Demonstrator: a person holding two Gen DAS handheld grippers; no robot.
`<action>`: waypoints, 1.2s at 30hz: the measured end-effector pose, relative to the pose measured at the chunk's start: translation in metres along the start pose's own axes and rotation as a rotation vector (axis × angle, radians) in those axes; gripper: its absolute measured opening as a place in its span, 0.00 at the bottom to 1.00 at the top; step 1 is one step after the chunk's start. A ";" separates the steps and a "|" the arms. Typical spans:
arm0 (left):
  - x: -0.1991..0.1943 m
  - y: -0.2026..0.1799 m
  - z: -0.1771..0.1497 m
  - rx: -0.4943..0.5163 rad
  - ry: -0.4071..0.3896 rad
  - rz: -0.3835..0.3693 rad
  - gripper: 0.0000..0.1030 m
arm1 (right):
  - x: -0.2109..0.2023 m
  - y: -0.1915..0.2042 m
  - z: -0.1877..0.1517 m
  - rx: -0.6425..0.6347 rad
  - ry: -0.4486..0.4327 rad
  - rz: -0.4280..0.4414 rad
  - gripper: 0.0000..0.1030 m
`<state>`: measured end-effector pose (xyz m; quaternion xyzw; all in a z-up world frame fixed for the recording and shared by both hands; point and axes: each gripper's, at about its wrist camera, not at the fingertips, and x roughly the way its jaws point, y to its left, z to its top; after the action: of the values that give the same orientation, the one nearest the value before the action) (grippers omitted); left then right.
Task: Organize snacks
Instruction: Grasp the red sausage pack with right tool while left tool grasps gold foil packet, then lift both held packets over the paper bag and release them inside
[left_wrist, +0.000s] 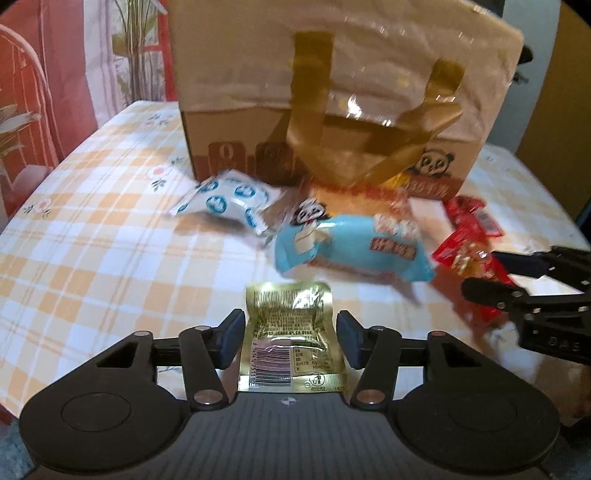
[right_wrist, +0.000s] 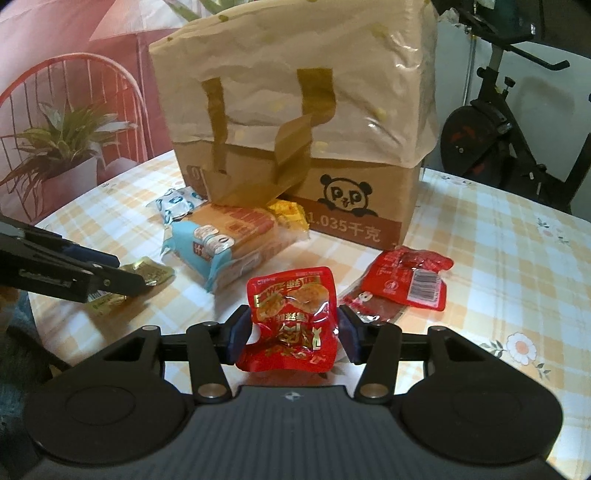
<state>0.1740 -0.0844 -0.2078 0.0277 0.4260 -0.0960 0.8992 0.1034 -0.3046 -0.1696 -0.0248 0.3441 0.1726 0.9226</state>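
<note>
Both hands are at the pick-up step. The left tool has a gold foil packet between its blue pads, and the right tool has a crumpled red snack pouch between its own. In each wrist view the pads sit right at the packet's side edges, the foil bowed a little between them, so each tool reads as closed on its packet, though lightly.

From the right wrist view the gold packet lies low at the near left of the tabletop, seemingly resting on the checked cloth. Whether the red pouch is lifted clear cannot be told.

The next move, as I judge it, calls for a firmer hold before lifting, since slick film can slide out of a light pinch, and then carrying each packet to wherever the snacks are being gathered. The likely place is the cardboard box with the panda print at the far side, draped with a cream tote bag, but no opening shows from here.

Still loose on the tabletop are a light blue bread pack in the middle, a white and blue packet to its left, a yellow packet against the box, and two more red packets at the right.
</note>
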 end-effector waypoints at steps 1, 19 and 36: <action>0.002 0.000 0.000 0.001 0.009 0.005 0.56 | 0.000 0.001 -0.001 -0.002 0.000 0.003 0.51; 0.001 0.009 0.001 -0.046 -0.024 0.001 0.49 | 0.002 -0.001 -0.004 0.022 0.002 0.029 0.51; -0.048 0.024 0.024 -0.076 -0.220 -0.015 0.42 | -0.019 -0.007 0.005 0.056 -0.088 0.024 0.51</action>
<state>0.1673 -0.0571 -0.1566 -0.0205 0.3284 -0.0888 0.9401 0.0950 -0.3164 -0.1540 0.0126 0.3082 0.1746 0.9351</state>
